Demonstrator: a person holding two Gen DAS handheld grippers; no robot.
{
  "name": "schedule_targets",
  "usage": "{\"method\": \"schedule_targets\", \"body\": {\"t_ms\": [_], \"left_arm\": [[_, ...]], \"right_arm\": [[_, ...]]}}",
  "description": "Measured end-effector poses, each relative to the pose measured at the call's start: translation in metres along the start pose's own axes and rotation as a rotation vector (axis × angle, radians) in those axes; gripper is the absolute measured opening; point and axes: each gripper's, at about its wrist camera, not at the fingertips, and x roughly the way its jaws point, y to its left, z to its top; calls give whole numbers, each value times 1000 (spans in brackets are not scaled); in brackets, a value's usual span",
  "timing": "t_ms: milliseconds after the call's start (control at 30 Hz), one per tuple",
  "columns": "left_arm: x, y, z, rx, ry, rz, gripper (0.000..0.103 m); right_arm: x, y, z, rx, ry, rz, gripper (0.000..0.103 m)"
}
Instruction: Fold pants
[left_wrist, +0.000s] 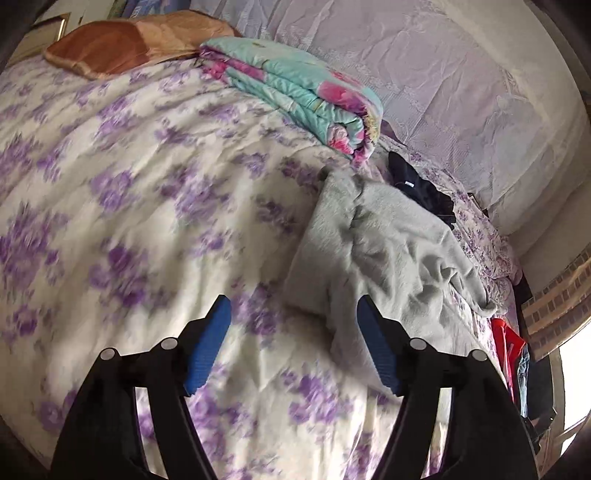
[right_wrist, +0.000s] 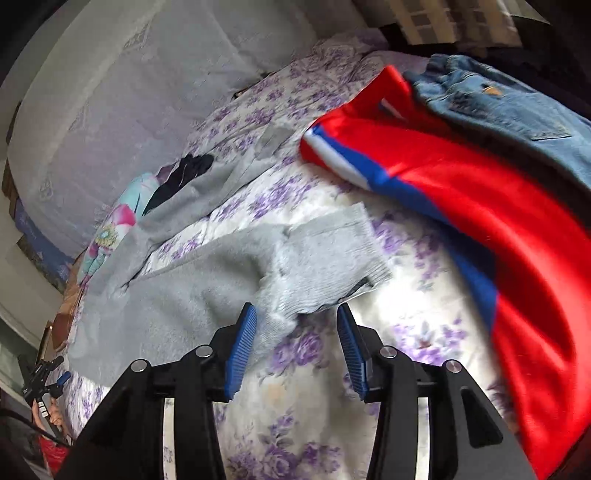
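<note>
Grey fleecy pants (right_wrist: 207, 280) rumpled on floral bed (left_wrist: 110, 206) | left gripper (left_wrist: 293, 314), right gripper (right_wrist: 297, 314) released, empty | risk: uneven fold from bunched cuff

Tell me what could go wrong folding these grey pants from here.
Both tongs are open and hold nothing. The grey pants lie crumpled, so a pinch may catch a single layer or the floral bedspread beneath. The red garment lies close on the right and could get dragged along.

fuzzy grey knit pants (right_wrist: 207, 280), glossy red garment (right_wrist: 480, 206)
</note>
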Motion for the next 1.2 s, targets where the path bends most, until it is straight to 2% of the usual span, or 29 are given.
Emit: {"method": "schedule_targets", "body": {"t_ms": [67, 133, 200, 267, 300, 333, 367, 400, 533, 733, 833, 867, 900, 933, 967, 1100, 1167, 1200], "left_arm": [[17, -24, 26, 40, -1, -6, 72], [40, -44, 52, 61, 1, -12, 77], [69, -59, 78, 93, -4, 62, 81], [107, -63, 97, 91, 54, 89, 81], [126, -60, 101, 65, 102, 65, 80], [144, -56, 102, 30, 156, 21, 72], [159, -52, 100, -7, 203, -24, 68], [168, -48, 96, -27, 215, -41, 66], [157, -39, 91, 5, 153, -91, 51], [152, -31, 93, -7, 122, -143, 49], [150, -28, 95, -12, 120, -160, 49], [151, -28, 95, -17, 123, -166, 49], [152, -29, 96, -23, 127, -170, 49], [153, -29, 96, -28, 130, -175, 49], [153, -29, 96, -32, 131, -180, 49], [155, -29, 96, -32, 141, -179, 49], [157, -30, 95, -32, 164, -182, 49], [158, -31, 94, -29, 173, -178, 49]], "right_arm": [[-1, 4, 8, -8, -14, 2, 52], [1, 17, 14, -33, -15, 22, 62], [6, 35, 20, -66, -23, 63, 64], [13, 54, 27, -98, -15, 102, 64], [18, 63, 29, -108, -11, 115, 64], [24, 72, 33, -119, -4, 125, 64], [31, 80, 39, -131, 5, 135, 64], [39, 89, 44, -139, 13, 138, 64], [88, 104, 78, -94, 55, 137, 64], [191, 113, 128, 96, 115, 130, 64], [244, 120, 141, 158, 194, 115, 64], [257, 120, 141, 183, 212, 113, 61], [264, 122, 142, 183, 210, 106, 36], [266, 126, 143, 149, 192, 84, 21], [263, 128, 143, 108, 179, 73, 12], [209, 119, 140, -12, 83, 69, 11], [187, 103, 130, -28, 118, 67, 12], [185, 92, 122, -15, 170, 59, 20]]}}
